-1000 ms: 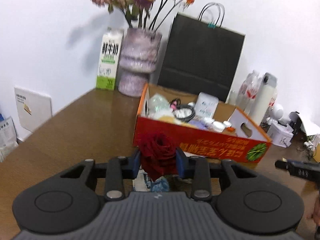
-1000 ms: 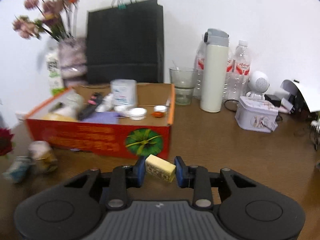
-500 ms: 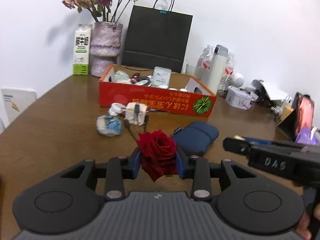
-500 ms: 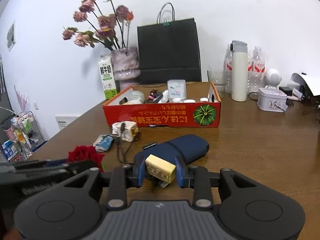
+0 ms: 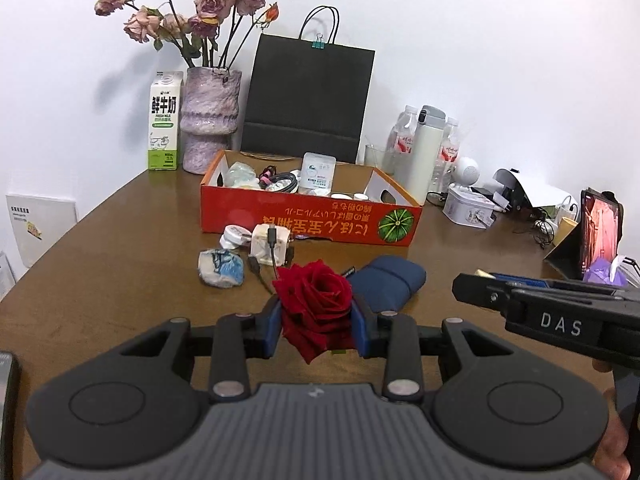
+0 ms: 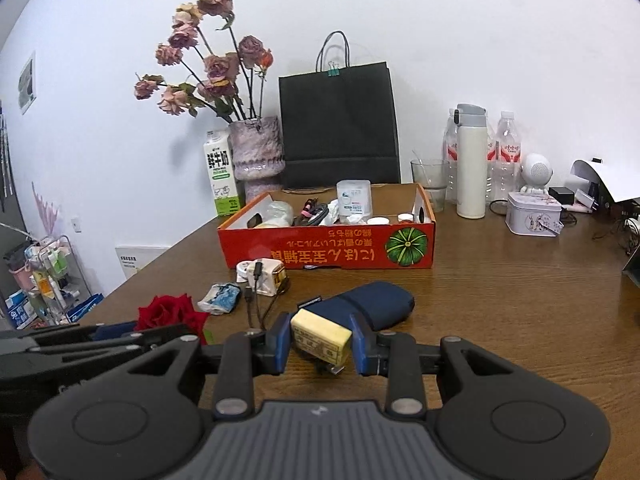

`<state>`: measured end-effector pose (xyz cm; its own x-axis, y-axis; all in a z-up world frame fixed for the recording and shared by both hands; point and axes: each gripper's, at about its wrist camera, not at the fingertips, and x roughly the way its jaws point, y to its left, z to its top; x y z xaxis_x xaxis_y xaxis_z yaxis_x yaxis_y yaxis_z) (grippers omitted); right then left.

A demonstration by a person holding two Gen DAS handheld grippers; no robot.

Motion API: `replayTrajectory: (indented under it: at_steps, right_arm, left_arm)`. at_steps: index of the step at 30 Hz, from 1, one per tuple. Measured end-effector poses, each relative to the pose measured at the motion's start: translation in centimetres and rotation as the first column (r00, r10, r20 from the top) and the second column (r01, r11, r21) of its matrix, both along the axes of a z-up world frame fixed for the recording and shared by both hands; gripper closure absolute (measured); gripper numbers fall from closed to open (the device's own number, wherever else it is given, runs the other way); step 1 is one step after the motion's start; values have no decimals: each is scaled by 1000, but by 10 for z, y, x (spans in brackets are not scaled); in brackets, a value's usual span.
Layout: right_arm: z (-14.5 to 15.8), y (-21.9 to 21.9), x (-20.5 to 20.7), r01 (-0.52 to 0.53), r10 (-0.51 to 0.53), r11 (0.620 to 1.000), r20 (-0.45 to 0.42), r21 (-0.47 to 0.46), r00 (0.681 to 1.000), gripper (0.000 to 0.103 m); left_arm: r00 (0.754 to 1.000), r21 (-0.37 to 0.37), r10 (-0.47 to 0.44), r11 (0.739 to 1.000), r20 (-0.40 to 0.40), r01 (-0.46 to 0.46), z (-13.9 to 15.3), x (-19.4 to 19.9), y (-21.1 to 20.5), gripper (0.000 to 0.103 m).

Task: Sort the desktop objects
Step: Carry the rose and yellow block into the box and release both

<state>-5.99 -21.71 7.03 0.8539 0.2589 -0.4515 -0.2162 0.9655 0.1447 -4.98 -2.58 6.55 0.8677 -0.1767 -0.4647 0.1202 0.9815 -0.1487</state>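
Now your left gripper (image 5: 316, 322) clamps the red rose (image 5: 314, 300), right gripper (image 6: 320, 346) the yellow block (image 6: 320, 336); carry both to the orange box (image 5: 308, 220).

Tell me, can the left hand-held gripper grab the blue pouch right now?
Probably not as it stands: the left hand-held gripper is already shut on the rose. The pouch lies unobstructed just ahead, so freeing the gripper would open the way.
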Motion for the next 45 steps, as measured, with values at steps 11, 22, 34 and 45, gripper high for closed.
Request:
replayTrajectory:
  at_steps: [11, 22, 34, 45]
  right_arm:
    - [53, -28, 165, -33, 33, 999, 3, -4, 999, 74]
    - [2, -33, 431, 67, -61, 998, -314, 10, 947, 73]
    - [-7, -39, 462, 119, -104, 992, -328, 27, 939, 48]
    - [50, -22, 321, 13, -31, 994, -161, -108, 986, 35]
  left_arm:
    - [994, -14, -112, 994, -3, 112, 63, 188, 3, 67]
    - [950, 42, -127, 989, -284, 145, 6, 401, -33, 65]
    - [968, 50, -82, 994, -236, 96, 23, 412, -15, 27]
    - [989, 86, -28, 995, -142, 40, 60, 293, 10, 2]
